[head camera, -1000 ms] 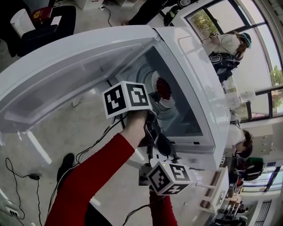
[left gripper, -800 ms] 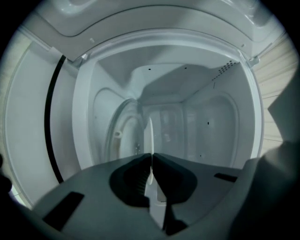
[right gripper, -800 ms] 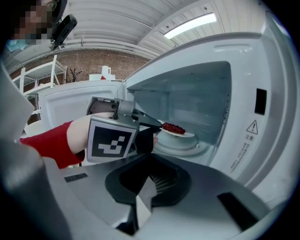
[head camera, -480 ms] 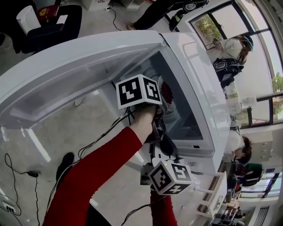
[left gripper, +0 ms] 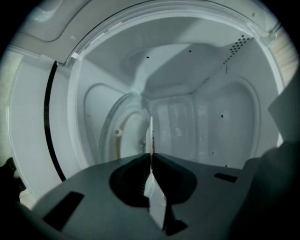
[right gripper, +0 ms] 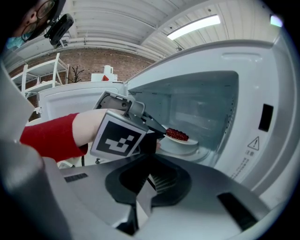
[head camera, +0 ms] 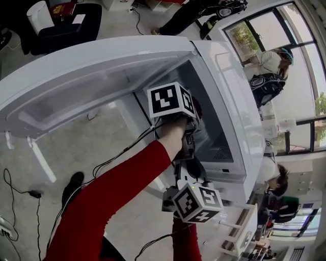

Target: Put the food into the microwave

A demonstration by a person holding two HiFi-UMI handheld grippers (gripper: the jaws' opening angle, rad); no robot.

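Now the left gripper, clamped on the rim of the round white plate of red food, has carried it deeper into the open white microwave, toward the far wall. Setting it down looks to be next. The right gripper waits near the door opening, closed and empty.

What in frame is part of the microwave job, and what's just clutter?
Job: microwave, open door, plate, red food, left gripper clamped on the plate's rim.
Clutter: floor cable, black chair, white bin; right gripper idle, shut.
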